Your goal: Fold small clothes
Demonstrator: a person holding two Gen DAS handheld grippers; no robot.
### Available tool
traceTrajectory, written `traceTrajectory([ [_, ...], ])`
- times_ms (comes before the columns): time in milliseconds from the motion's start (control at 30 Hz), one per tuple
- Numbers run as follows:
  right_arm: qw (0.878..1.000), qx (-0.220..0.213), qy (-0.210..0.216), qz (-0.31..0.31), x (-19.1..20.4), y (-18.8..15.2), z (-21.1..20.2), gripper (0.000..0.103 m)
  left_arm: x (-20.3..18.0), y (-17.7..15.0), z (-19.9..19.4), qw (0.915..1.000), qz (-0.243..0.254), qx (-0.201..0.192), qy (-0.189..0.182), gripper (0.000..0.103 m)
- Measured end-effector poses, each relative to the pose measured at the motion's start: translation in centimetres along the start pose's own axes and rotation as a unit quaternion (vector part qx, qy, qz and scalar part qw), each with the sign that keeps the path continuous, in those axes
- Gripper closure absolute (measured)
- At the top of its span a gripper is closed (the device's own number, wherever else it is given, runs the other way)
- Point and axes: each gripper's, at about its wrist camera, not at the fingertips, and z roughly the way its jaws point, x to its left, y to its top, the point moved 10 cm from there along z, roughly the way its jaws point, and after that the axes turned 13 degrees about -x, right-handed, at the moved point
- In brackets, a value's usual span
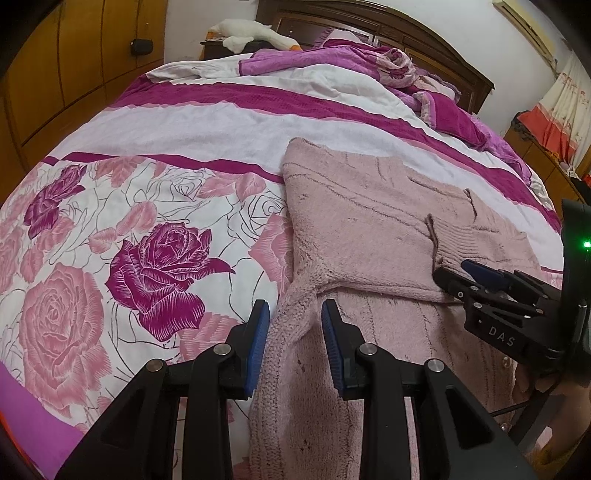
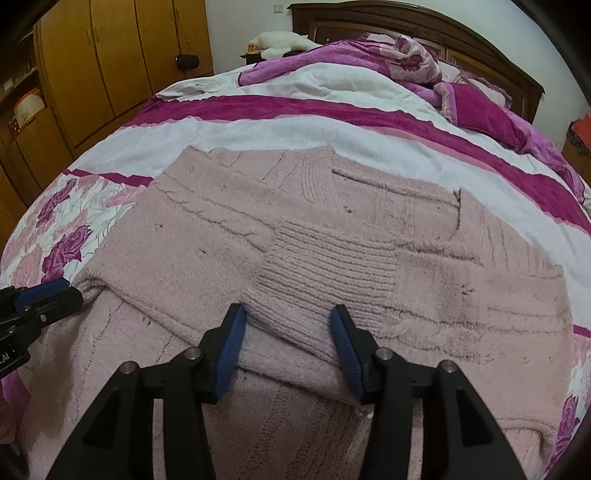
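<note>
Sweater: a pale pink, fuzzy knitted sweater [image 2: 332, 258] lies spread flat on my bed, its far part folded toward me over the near part, so a folded edge runs across it.
Cuff: the ribbed knit cuff of a sleeve [image 2: 325, 280] lies on top of the sweater's folded layer, near its middle.
My right gripper: the black two-finger tool with blue pads [image 2: 288, 347] hangs over the sweater at the folded edge, its jaws spread apart with the ribbed cuff between the tips; I grip nothing with it. Seen from my left camera it [image 1: 467, 275] sits at the sweater's right side.
My left gripper: the matching black and blue tool [image 1: 295, 332] is at the sweater's left edge, jaws parted around a bunched ridge of knit, pads not closed on it.
Bedspread: a white quilt with magenta bands and large pink and purple roses [image 1: 155, 266] lies under the sweater and reaches out to its left.
Bedding heap: crumpled purple and pink covers [image 2: 413, 62] lie beyond the sweater, by the dark wooden headboard [image 2: 461, 33].
Plush: a white stuffed goose [image 1: 251, 33] rests past the sweater, left of the headboard.
Wardrobe: tall orange-brown wooden doors [image 2: 110, 55] stand far left of the sweater.
</note>
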Motion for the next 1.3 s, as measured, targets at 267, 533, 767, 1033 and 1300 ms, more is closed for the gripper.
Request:
traceTrajectory([
  [267,1.000,-0.007,-0.010,0.005,-0.2,0.1,-0.1,0.068,0.2,-0.1,0.0,1.0000,-0.009,0.000,-0.001,0.096],
  [533,0.998,-0.017,0.001,0.062,-1.5,0.4,-1.1,0.090,0.1,0.2,-0.4,0.9999,-0.012,-0.004,-0.003,0.096],
  [767,0.996,-0.029,0.015,0.084,-1.9,0.7,-2.0,0.090,-0.4,1.0,-1.4,0.9999,-0.008,-0.013,-0.005,0.096],
  [1033,0.992,-0.047,0.028,0.111,-3.0,1.5,-3.5,0.091,-1.5,1.9,-1.8,0.9998,0.002,-0.018,-0.012,0.096],
  [1300,0.986,-0.080,0.019,0.146,-6.7,2.9,-6.4,0.091,-3.0,3.5,-1.5,0.9992,0.019,-0.027,-0.021,0.096],
])
